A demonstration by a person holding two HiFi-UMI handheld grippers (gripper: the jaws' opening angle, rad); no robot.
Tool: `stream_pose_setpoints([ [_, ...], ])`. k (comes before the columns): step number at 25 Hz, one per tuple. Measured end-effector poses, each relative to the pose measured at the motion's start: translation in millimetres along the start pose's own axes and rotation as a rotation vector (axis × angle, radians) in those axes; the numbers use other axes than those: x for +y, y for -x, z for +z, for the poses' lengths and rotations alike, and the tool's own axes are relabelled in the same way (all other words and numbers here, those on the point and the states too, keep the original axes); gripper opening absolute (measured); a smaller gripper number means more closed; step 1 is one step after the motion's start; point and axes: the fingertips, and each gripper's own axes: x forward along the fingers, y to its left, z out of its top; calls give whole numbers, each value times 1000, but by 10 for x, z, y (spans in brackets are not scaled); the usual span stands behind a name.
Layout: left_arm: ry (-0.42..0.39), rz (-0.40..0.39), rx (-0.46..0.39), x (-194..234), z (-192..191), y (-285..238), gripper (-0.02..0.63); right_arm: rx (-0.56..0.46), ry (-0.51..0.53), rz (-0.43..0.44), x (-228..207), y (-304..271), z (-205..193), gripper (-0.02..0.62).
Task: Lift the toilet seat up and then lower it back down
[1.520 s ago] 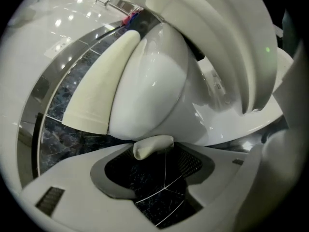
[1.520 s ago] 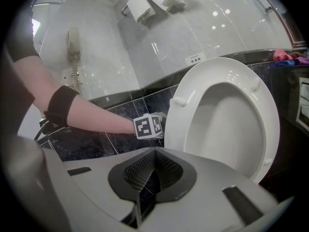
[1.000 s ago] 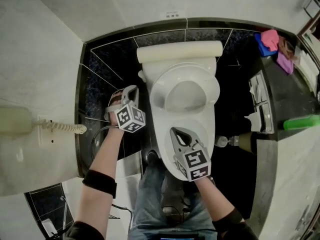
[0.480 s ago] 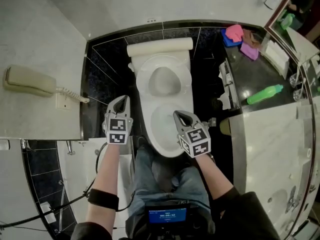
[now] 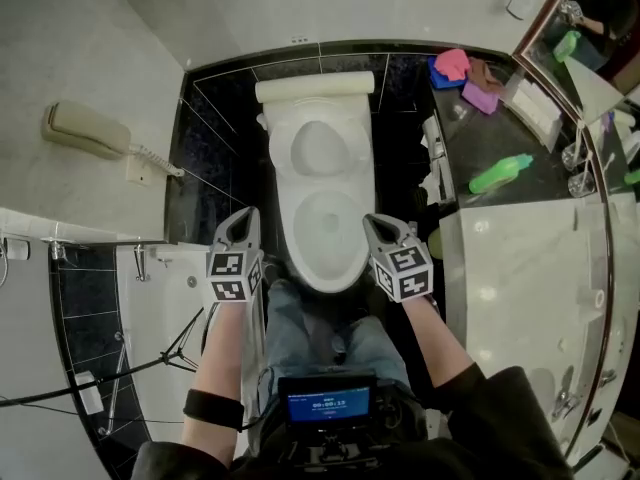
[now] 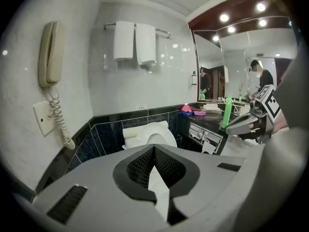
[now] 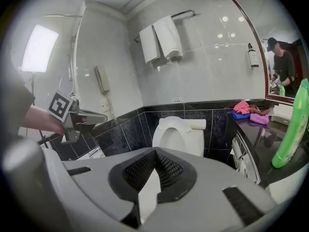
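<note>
Black-tiled bathroom wall (image 5: 215, 148) backs the toilet (image 5: 322, 233) at upper centre, toilet seat (image 5: 320, 148) raised against the cistern (image 5: 314, 89). Left gripper (image 5: 244, 215) and right gripper (image 5: 373, 222) flank it, jaws pressed together, empty, touching nothing; in both gripper views the gripper's body hides the toilet's lower half

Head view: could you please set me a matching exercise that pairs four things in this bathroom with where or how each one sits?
Things:
1. toilet seat
2. telephone
3. green bottle
4. pink cloth

Places or states:
A. lying on a blue cloth
B. raised against the cistern
C. mounted on the pale wall
D. on the dark counter, apart from the cloths

Pairs: 1-B, 2-C, 3-D, 4-A
</note>
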Motion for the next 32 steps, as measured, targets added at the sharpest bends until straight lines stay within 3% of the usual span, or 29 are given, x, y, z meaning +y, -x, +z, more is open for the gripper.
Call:
stream_pose_setpoints([
  [13,116,-11,22,49,-41,646,2,34,-20,-71,150,587,65,6],
  [32,100,-93,24,-74,-227,905,2,34,-50,-128,457,763,-46,7],
])
